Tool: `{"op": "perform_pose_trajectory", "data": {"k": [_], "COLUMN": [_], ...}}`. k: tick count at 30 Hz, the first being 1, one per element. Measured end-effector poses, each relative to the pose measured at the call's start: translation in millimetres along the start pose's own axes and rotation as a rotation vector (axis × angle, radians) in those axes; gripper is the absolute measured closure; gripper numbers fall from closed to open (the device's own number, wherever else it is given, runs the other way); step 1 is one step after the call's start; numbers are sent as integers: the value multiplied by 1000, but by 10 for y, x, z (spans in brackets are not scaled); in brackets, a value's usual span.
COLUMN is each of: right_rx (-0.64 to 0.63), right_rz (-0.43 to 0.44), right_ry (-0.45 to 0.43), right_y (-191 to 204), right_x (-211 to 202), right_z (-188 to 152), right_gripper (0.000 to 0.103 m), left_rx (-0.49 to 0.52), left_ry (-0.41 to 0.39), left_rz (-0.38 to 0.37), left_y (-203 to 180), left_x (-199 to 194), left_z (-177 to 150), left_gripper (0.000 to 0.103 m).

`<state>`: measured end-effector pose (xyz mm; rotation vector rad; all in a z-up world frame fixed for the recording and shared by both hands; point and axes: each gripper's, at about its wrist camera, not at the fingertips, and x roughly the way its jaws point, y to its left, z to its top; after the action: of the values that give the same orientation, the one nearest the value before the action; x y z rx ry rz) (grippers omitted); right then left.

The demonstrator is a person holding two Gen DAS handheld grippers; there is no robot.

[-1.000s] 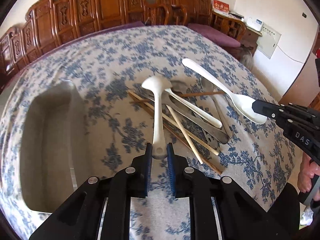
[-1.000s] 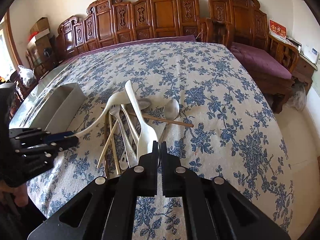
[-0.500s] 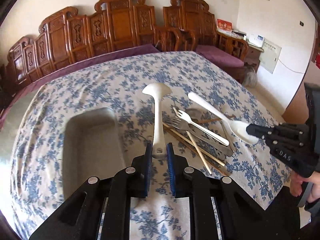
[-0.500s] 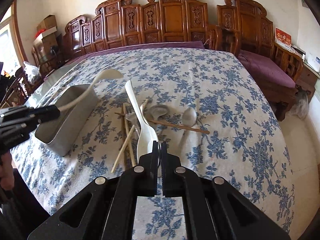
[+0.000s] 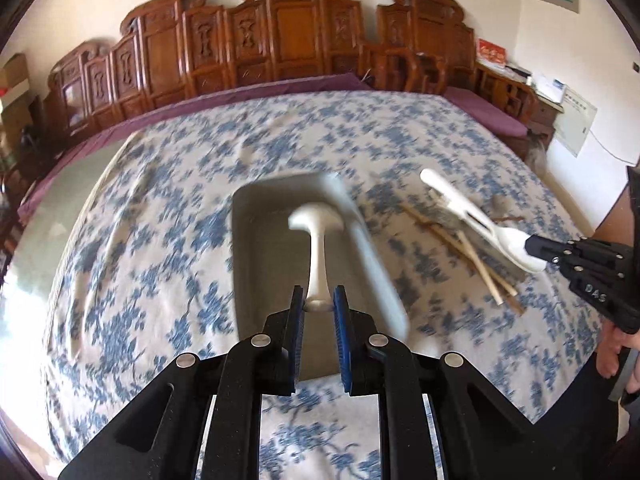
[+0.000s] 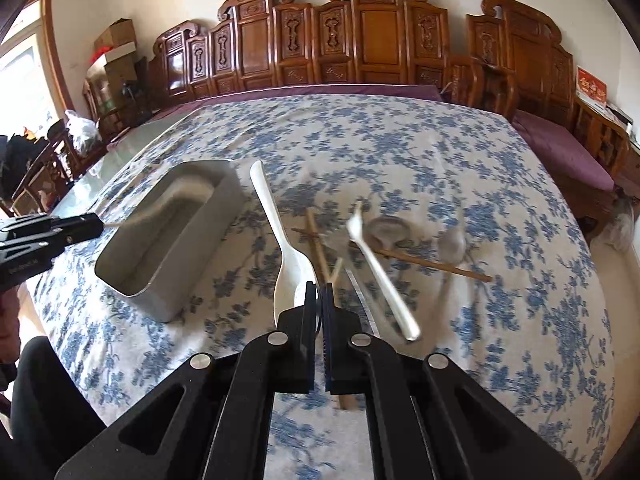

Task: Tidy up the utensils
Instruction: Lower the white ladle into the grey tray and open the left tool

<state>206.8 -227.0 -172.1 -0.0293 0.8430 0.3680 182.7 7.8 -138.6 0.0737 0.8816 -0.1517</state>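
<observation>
Ladle [image 5: 318,248] angled down over tin [image 5: 256,264].

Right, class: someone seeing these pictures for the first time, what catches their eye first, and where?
Each tool grips a white spoon: the left tool holds its spoon by the handle end over the metal tray, the right tool clamps its spoon by the bowl. Loose utensils lie piled on the blue-flowered tablecloth right of the tray.
</observation>
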Motion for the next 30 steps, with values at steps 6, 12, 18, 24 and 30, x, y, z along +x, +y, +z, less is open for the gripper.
{"op": "perform_pose_trajectory", "data": {"k": [6, 12, 18, 24, 30], "right_rx": [-15, -16, -29, -45, -39], "right_rz": [6, 9, 21, 28, 48], "right_ry": [5, 6, 13, 20, 26], "right_y": [148, 206, 309, 446, 623], "right_x": [19, 10, 6, 35, 93], "right_z": [43, 93, 98, 123, 202], "right_gripper": [99, 99, 99, 99, 99], "left_rx": [-6, 2, -17, -29, -56], "left_ry": [16, 43, 83, 80, 45], "left_rz": [28, 30, 9, 4, 1], "left_y": [95, 75, 75, 112, 256], "left_x": [134, 272, 392, 369, 187], "left_z": [-15, 52, 19, -4, -11], "left_gripper": [90, 89, 89, 74, 70]}}
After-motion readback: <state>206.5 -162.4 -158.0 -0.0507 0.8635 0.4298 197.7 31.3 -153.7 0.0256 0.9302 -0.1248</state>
